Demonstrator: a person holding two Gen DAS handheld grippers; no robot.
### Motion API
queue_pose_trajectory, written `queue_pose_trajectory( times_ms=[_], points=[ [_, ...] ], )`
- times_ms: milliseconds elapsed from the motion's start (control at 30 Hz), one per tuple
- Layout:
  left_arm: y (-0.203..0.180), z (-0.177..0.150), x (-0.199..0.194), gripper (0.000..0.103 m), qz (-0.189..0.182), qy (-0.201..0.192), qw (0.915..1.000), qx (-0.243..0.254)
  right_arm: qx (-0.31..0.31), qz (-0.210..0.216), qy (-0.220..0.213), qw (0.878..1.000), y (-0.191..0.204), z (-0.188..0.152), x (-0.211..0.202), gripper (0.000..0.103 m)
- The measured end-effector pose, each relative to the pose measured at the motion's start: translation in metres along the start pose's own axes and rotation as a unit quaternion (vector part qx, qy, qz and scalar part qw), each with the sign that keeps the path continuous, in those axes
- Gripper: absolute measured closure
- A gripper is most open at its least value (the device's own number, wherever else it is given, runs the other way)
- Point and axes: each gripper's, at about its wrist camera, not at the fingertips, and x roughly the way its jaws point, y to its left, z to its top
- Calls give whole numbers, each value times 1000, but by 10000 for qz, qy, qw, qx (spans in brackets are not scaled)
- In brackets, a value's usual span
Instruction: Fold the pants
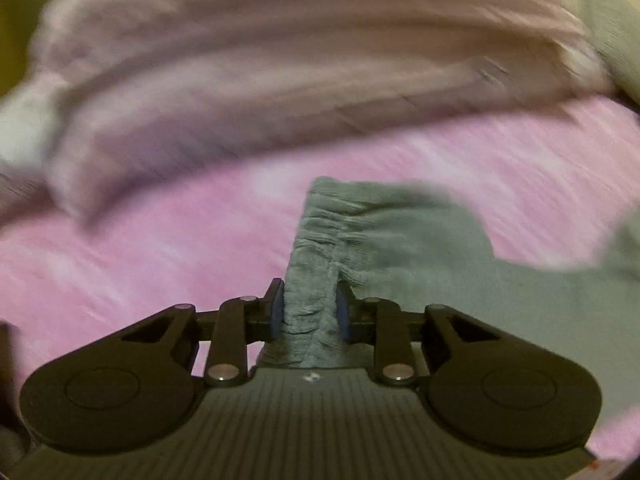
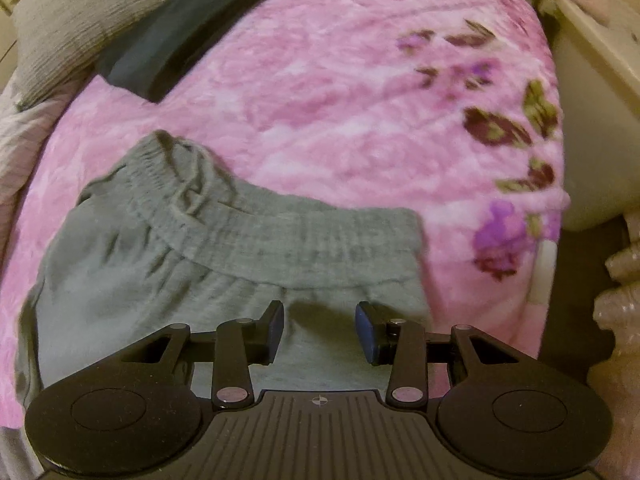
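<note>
Left wrist view: left tongs clamped on gathered grey knit pants | right tongs parted, empty, over waistband | pants on pink floral blanket

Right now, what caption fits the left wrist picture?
Left gripper pinching the gathered edge of the grey pants above a pink blanket.
</note>
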Motion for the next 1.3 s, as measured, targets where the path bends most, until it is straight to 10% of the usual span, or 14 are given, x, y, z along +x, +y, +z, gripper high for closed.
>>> queue_pose_trajectory(
  times_ms=[333, 500, 767, 933, 1000, 1100, 1167, 1300],
  points=[
    [30, 16, 75, 79, 1009, 435, 9907, 804, -387, 51, -33, 9992, 23, -8, 6, 66],
    [31, -2, 85, 47, 1435, 463, 9875, 467, -684, 96, -135, 9975, 17, -7, 1, 66],
    [63, 11, 31, 25, 1481, 622, 9851, -617, -1183, 800, -689, 9873, 11, 40, 3, 59],
    [39, 15, 19, 12, 2234, 1102, 9685, 23, -1511, 1443, -449, 9769, 22, 87, 43, 59],
    [17, 9, 14, 1, 2714, 1221, 9527, 617, -1616, 1671, -329, 9720, 26, 103, 63, 59],
    [-16, -14, 26, 1, 3681, 1763, 8907, 2002, -1552, 1930, 62, 9688, 30, 128, 98, 59],
    [-27, -24, 22, 1, 4030, 1706, 8686, 2325, -1509, 2070, 175, 9665, 32, 141, 117, 59],
    [-14, -15, -25, 1, 3687, 1026, 9234, 289, -1272, 2207, 401, 9662, 32, 157, 148, 59]
  ],
)
